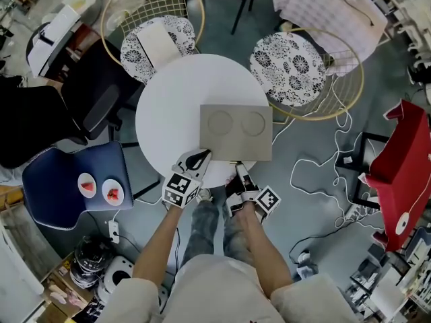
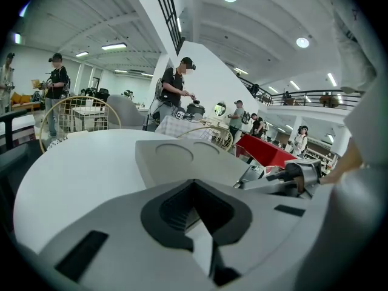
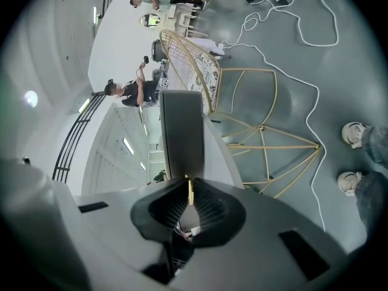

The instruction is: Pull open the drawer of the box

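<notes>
Bench: one round white table (image 1: 168, 106), one flat grey box (image 1: 236, 132) on it, set toward the edge nearest the person. Box top carries two shallow round recesses (image 1: 219, 122), side by side.

Grippers, count two, each in one of the person's hands:
- right gripper (image 1: 237, 170) sits at the box's near face, about mid-width. Jaws clenched on one thin pale-yellow tab (image 3: 190, 190) that sticks out of that face; the ribbed pads press it from both sides. Box seen edge-on straight ahead of the jaws.
- left gripper (image 1: 200, 156) lies just beside the box's near left corner, over the table top. Jaws closed together, nothing between them; from its own view the box lies ahead and a little to the right.

Drawer: in the head view the near face of the box looks flush, no gap seen along it.

Around the box:
- two gold wire chairs (image 1: 135, 52), each with one black-and-white patterned cushion, beyond the far side of the box, one to the left and one to the right
- one blue chair (image 1: 60, 180) well left of the box, two white dishes (image 1: 87, 184) on its seat, each with something red in it
- white cables (image 1: 316, 163) loose on the floor to the right of the box
</notes>
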`<state>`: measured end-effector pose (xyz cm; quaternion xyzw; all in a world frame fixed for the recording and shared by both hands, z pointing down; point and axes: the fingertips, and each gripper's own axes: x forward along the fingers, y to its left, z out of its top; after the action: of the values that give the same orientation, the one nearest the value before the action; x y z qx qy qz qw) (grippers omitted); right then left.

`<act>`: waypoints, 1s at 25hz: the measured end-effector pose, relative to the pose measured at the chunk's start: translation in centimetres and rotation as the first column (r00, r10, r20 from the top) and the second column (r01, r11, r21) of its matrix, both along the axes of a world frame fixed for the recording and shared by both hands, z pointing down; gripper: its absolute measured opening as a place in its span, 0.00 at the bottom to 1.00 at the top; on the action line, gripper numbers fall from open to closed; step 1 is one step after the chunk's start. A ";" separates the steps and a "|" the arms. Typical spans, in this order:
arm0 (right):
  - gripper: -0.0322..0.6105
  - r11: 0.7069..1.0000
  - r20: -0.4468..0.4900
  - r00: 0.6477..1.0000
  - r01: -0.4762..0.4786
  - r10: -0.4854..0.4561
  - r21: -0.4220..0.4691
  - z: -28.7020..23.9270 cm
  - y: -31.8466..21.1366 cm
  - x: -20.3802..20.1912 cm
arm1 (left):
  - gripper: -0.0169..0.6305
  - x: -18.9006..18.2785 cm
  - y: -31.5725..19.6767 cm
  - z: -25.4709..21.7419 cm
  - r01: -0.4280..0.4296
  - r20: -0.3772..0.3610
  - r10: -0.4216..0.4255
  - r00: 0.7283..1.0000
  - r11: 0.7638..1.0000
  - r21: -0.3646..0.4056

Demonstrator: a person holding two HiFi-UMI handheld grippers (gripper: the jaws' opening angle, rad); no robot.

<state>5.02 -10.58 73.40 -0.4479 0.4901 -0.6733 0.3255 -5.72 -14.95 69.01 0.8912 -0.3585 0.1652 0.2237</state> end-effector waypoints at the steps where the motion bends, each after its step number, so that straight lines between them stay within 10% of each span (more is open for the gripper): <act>1: 0.11 1.000 -0.001 1.000 0.000 0.000 0.002 0.0 0.0 0.0 | 0.04 0.0 0.0 0.0 0.000 0.000 0.000 1.000 1.000 0.001; 25: 0.11 0.998 0.038 0.999 0.023 -0.021 -0.064 -0.1 9.8 -0.6 | 0.04 -0.1 -0.7 0.1 0.027 -0.001 -0.027 1.000 0.999 -0.020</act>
<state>4.46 -0.74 73.32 -0.4400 0.4666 -0.7007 0.3126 -5.83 -15.67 69.06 0.8841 -0.3685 0.1651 0.2350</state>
